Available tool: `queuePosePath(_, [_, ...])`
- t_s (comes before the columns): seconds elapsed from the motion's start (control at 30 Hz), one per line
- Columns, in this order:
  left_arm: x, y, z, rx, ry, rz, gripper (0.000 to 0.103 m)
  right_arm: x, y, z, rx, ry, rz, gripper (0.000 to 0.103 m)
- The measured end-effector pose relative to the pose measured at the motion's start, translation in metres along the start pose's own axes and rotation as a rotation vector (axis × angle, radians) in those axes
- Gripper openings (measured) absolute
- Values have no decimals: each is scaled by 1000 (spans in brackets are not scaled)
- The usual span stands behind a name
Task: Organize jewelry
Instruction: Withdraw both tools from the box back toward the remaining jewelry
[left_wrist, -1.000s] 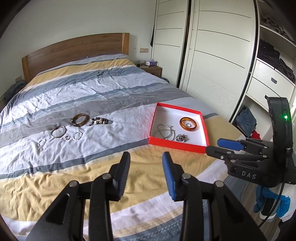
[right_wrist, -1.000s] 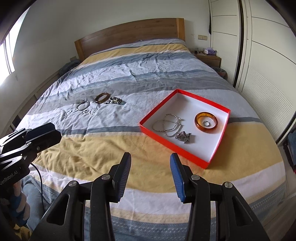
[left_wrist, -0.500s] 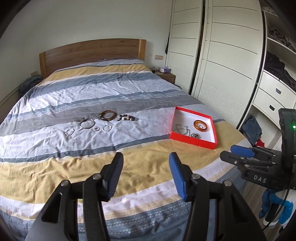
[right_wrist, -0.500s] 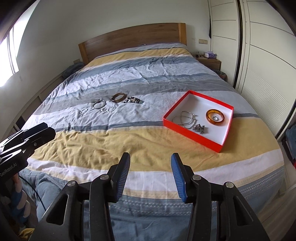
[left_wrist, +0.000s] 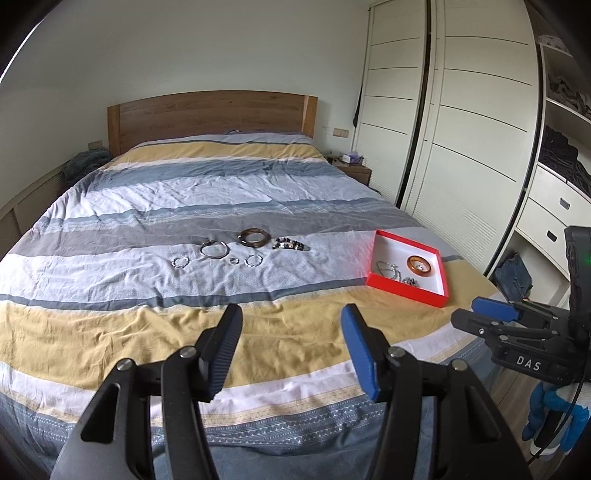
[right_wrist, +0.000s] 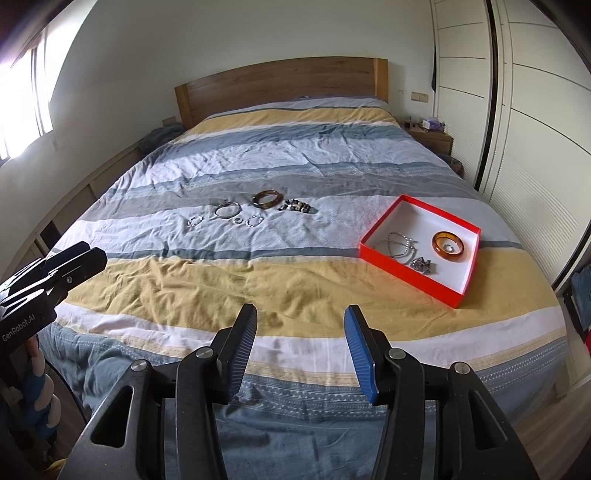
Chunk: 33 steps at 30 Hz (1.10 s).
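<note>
A red box (left_wrist: 436, 295) (right_wrist: 406, 275) with a white inside lies on the bed at the right. It holds an amber bangle (left_wrist: 420, 264) (right_wrist: 448, 246), a silver chain (right_wrist: 397, 244) and a small dark piece (right_wrist: 424, 264). Loose jewelry lies mid-bed: a brown bangle (left_wrist: 253, 236) (right_wrist: 266, 198), a beaded bracelet (left_wrist: 290, 244) (right_wrist: 297, 206), a silver bangle (left_wrist: 214, 249) (right_wrist: 226, 210) and small rings (left_wrist: 252, 260) (right_wrist: 253, 220). My left gripper (left_wrist: 291, 350) and right gripper (right_wrist: 301, 349) are open and empty, held back over the bed's foot, far from everything.
The striped duvet (left_wrist: 184, 221) covers the whole bed; a wooden headboard (left_wrist: 210, 118) stands at the back. White wardrobe doors (left_wrist: 461, 129) and open shelves with clothes (left_wrist: 561, 155) line the right. A nightstand (right_wrist: 430, 138) stands by the headboard.
Both grippers have pulled back and up from the bed, so the box and jewelry look smaller and farther. Both stay open and empty; the left jaws stand slightly wider.
</note>
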<state>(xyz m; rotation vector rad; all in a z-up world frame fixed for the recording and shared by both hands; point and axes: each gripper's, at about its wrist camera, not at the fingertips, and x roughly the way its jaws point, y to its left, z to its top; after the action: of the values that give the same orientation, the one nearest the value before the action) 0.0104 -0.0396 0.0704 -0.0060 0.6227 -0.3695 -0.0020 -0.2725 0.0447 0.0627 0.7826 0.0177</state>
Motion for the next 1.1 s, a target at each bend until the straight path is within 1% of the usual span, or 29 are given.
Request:
queuePosePath(0.27, [7, 19, -4, -44, 27, 21, 54, 7, 13, 3, -15, 10, 8, 52])
queuePosePath(0.5, [16, 26, -7, -22, 23, 39, 54, 22, 16, 7, -7, 21, 28, 52])
queuePosePath(0.67, [27, 31, -8, -44, 28, 36, 54, 38, 19, 9, -14, 44, 44, 52])
queuePosePath(0.77, [41, 34, -8, -54, 64, 42, 54, 51, 20, 11, -17, 58, 60, 52])
queuePosePath(0.97, [71, 36, -8, -36, 127, 63, 54, 81, 22, 13, -32, 87, 76, 52])
queuePosePath(1.1, [91, 39, -10, -30, 164, 90, 54, 103, 23, 15, -43, 108, 94, 52])
